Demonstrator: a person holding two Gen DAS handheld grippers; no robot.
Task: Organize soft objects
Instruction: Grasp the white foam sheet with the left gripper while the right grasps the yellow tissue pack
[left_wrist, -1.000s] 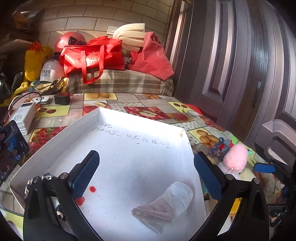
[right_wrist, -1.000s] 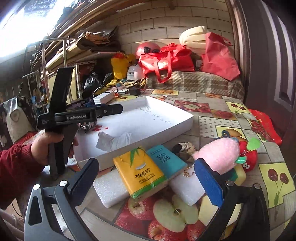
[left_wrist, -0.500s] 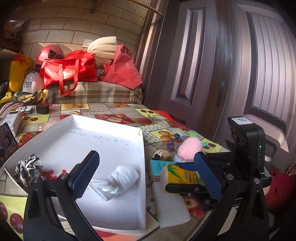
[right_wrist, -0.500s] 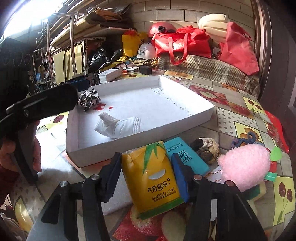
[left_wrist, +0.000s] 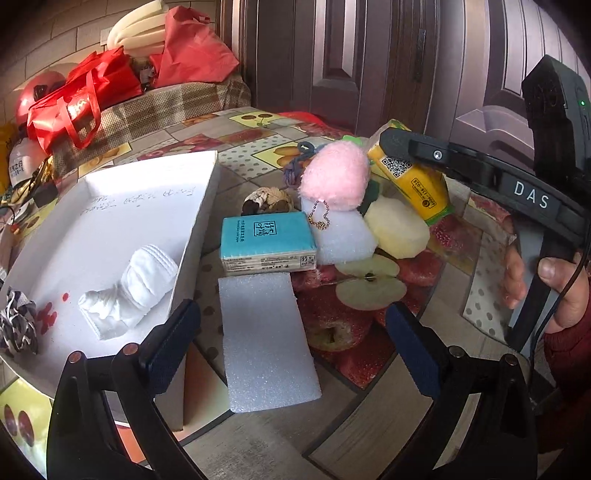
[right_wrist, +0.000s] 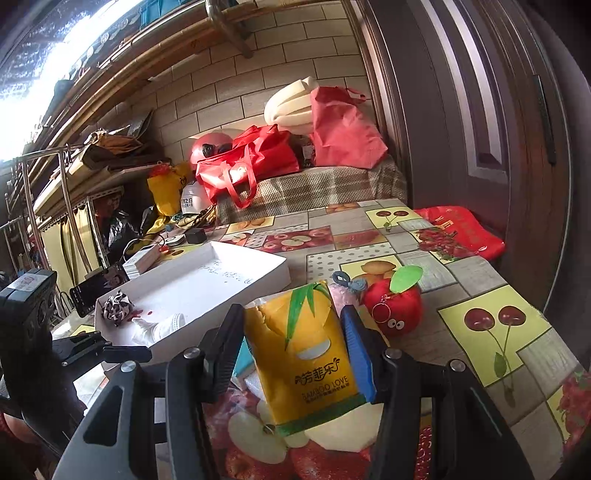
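right wrist view alone shows tongs clamping yellow tissue pack.

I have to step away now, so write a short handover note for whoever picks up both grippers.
Right gripper: shut on the yellow tissue pack, lifted off the table.
Left gripper: open, nothing between its fingers, above the white foam sheet; its jaws have just closed a little.
Done: white sock and black-and-white scrunchie lie in the white tray.
Left on the table beside the tray: blue tissue pack, foam sheet, pink plush, red apple plush, brown hair tie, yellow sponge.
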